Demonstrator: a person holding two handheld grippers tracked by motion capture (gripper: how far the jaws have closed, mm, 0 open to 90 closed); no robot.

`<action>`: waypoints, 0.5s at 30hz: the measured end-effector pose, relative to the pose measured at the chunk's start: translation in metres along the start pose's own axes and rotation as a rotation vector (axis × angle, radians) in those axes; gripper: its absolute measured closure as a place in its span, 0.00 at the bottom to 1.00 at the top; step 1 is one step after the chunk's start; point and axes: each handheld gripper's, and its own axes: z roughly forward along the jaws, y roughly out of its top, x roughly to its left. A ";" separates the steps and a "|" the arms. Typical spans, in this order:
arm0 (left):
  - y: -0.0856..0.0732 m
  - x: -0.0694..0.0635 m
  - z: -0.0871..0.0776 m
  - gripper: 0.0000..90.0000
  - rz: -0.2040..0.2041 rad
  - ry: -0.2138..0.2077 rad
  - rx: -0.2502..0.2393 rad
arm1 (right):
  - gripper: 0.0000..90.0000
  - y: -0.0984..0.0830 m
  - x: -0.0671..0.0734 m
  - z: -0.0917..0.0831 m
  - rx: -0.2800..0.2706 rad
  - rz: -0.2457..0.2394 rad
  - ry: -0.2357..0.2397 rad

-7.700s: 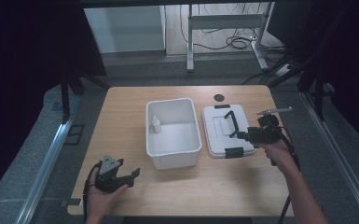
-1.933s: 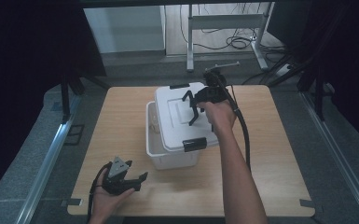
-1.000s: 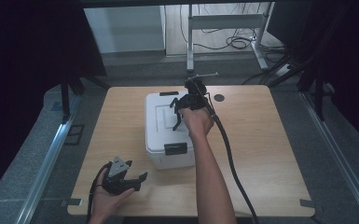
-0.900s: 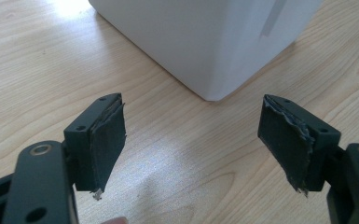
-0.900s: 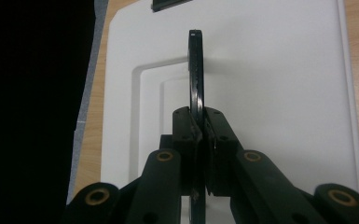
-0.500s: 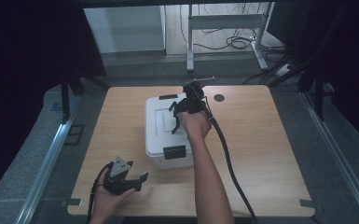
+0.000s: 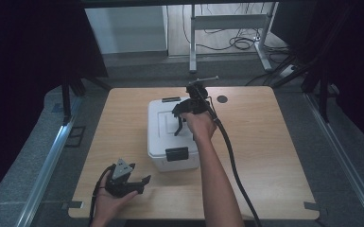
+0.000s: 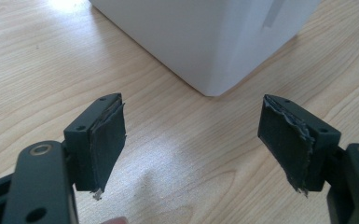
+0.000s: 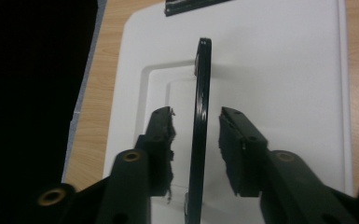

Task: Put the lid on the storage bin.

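A white box stands mid-table with its white lid seated on it. The lid's thin black handle stands upright. My right gripper hangs over the lid with the handle between its jaws; they have just been opening, and a gap shows on each side of the handle. My right gripper points down at the lid's middle. My left gripper rests on the table near the front left, open with nothing in it. The box's corner lies beyond its pads.
A black latch sits on the box's front wall, another at its back. A small dark disc lies at the back of the wooden table. The right gripper's cable trails along the forearm.
The lid was carried from the table's right side and set on the box. Since half a second ago the right jaws have parted from the handle. The left gripper has stayed put.
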 end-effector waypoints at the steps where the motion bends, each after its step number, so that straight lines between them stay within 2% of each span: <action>1: 0.000 0.000 -0.001 0.26 -0.002 0.001 -0.001 | 0.69 0.001 0.000 -0.001 -0.004 -0.006 0.007; 6: 0.000 0.001 0.001 0.26 -0.003 0.014 0.008 | 0.66 0.009 -0.006 -0.007 -0.001 -0.054 0.034; 11: -0.005 0.003 0.001 0.26 -0.020 0.022 0.012 | 0.63 0.005 -0.012 -0.008 0.004 -0.094 0.072; 13: -0.006 0.004 0.001 0.26 -0.022 0.023 0.013 | 0.61 0.004 -0.014 -0.011 0.007 -0.116 0.063; 15: -0.005 0.006 0.001 0.26 -0.021 0.024 0.013 | 0.61 0.004 -0.016 -0.015 -0.004 -0.128 0.075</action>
